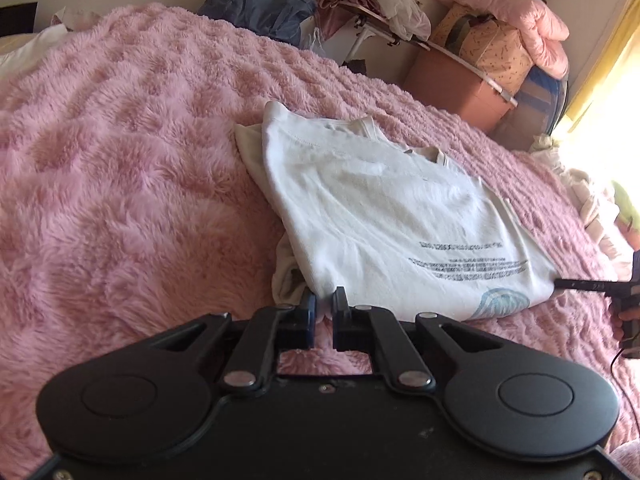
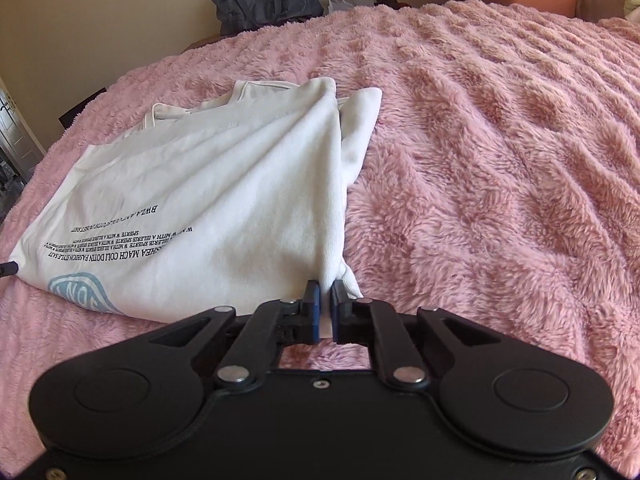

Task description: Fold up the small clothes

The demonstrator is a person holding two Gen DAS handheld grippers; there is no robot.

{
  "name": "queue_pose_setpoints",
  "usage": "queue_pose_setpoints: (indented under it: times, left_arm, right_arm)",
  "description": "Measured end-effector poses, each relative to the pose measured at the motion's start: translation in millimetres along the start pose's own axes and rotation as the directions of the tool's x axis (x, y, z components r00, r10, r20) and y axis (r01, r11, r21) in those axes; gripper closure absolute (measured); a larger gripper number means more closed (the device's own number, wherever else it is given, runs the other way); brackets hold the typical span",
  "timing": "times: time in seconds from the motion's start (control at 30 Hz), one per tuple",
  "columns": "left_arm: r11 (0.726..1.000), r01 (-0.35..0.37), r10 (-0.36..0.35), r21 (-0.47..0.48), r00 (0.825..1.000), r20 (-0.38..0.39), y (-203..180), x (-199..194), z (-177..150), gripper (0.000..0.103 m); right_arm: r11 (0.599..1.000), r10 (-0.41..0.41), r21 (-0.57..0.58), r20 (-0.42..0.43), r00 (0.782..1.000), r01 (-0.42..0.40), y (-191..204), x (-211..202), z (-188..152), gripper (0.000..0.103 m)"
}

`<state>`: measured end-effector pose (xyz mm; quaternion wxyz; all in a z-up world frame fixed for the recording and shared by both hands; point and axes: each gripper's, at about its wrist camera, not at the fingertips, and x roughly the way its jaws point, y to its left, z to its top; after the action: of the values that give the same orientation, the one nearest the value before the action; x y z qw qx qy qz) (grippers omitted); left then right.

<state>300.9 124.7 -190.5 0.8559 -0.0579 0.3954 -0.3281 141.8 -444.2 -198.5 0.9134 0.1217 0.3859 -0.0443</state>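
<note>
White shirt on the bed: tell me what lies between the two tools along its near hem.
Only the white shirt itself, printed text and blue logo, spans from the left tool to the right tool; the left wrist view shows it.

White printed T-shirt (image 2: 208, 184), partly folded, flat on the pink fluffy blanket (image 2: 500, 140).

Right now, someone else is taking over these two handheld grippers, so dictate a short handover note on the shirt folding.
Left gripper: shut on the near hem corner of the white printed cotton T-shirt.
Right gripper: shut on the opposite hem corner of the T-shirt.
The shirt lies on the fluffy pink blanket, neckline at the far end.
Done: both sides appear folded in.
Left: probably carry the hem toward the neckline, release, smooth.
</note>
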Motion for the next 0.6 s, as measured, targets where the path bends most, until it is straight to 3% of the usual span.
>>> queue_pose_setpoints:
  times: [0.13, 0.23, 0.3, 0.37, 0.43, 0.5, 0.6]
  left_arm:
    - [0.997, -0.063, 0.067, 0.035, 0.988, -0.137, 4, 23, -9, 0.098]
    - [0.997, -0.067, 0.071, 0.035, 0.986, -0.148, 4, 34, -14, 0.096]
    - [0.997, -0.067, 0.07, 0.034, 0.989, -0.129, 5, 28, -13, 0.089]
    - [0.997, -0.069, 0.071, 0.028, 0.992, -0.102, 3, 16, -7, 0.07]
    - [0.997, -0.062, 0.064, 0.041, 0.997, -0.05, -2, 0, 0, 0.066]
    - [0.997, -0.047, 0.046, 0.062, 0.999, 0.013, -11, -11, 14, 0.062]
    - [0.995, 0.004, -0.011, 0.096, 0.998, 0.068, -28, -5, 38, 0.06]
  right_arm:
    - [0.999, -0.047, -0.012, -0.038, 0.998, 0.046, 0, 6, -3, 0.098]
    - [0.998, -0.061, 0.014, -0.053, 0.997, 0.061, -2, 19, -11, 0.098]
    - [0.997, -0.069, 0.02, -0.043, 0.997, 0.07, -1, 20, -12, 0.097]
    - [0.996, -0.09, 0.008, -0.039, 0.995, 0.09, 2, 15, -11, 0.094]
    - [0.994, -0.107, 0.005, -0.016, 0.994, 0.107, 7, 5, -6, 0.086]
    - [0.992, -0.125, -0.022, 0.042, 0.991, 0.126, 20, -7, 5, 0.086]
    - [0.996, -0.079, -0.041, 0.118, 0.99, 0.084, 45, -11, 30, 0.086]
